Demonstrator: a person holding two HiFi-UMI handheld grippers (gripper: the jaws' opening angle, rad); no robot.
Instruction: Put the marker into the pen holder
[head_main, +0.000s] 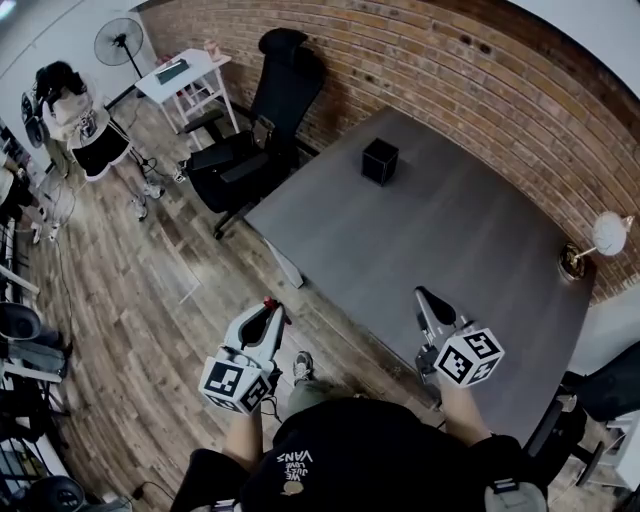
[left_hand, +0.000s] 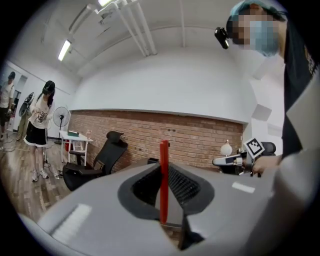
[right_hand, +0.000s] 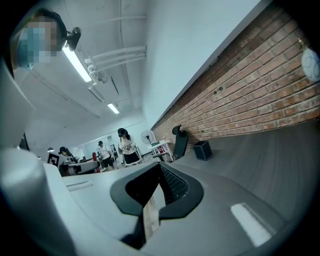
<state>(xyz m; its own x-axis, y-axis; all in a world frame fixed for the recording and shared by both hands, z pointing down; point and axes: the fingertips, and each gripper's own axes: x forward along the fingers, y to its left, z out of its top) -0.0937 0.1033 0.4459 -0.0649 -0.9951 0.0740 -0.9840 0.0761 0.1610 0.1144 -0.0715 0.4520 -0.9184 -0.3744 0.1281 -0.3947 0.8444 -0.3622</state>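
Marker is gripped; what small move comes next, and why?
Probably carry the left gripper forward over the table toward the pen holder. Its jaws are shut on the red marker, but it hangs over the floor off the table's near edge, and the holder stands far across.

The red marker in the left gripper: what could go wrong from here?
1. The marker sticks out of the left gripper's narrow pinch, so it may pivot or slip.
2. The pen holder stands far across the table, so a long reach could miss its opening.
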